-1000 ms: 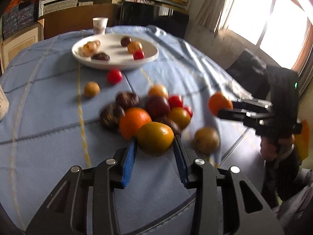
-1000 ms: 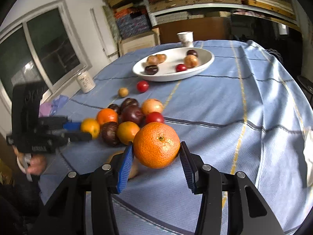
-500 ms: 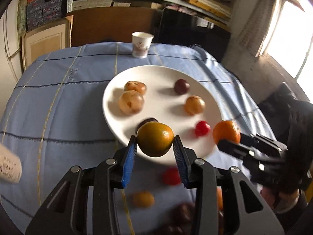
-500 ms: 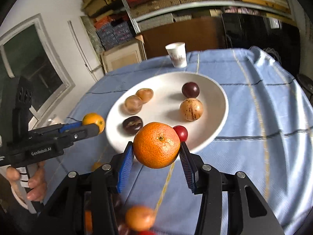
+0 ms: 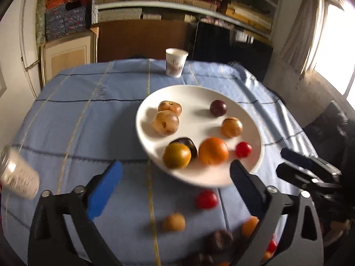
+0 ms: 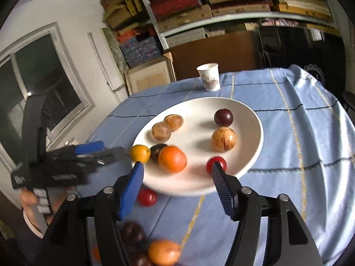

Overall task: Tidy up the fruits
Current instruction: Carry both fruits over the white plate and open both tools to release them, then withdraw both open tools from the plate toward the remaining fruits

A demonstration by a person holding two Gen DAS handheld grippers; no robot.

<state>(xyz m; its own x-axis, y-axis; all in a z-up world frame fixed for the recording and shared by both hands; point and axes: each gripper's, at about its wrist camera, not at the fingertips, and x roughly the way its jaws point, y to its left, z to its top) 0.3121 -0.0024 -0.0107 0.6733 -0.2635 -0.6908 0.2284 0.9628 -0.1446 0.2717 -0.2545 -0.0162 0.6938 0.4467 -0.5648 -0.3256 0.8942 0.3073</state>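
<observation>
Both claws wide, empty, fruit on plate.
Left view: left claw gapes just before the plate; yellow fruit and orange rest inside.
Right view: right claw spread below the orange; a cup beyond.

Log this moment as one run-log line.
left gripper: open | right gripper: open | orange, yellow-green citrus: on white plate

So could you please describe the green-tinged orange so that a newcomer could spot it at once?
Find the white plate on the blue tablecloth. At its near rim a dark fruit sits between two citrus fruits. The green-tinged orange is the left one, duller and yellower than the bright orange mandarin.
</observation>
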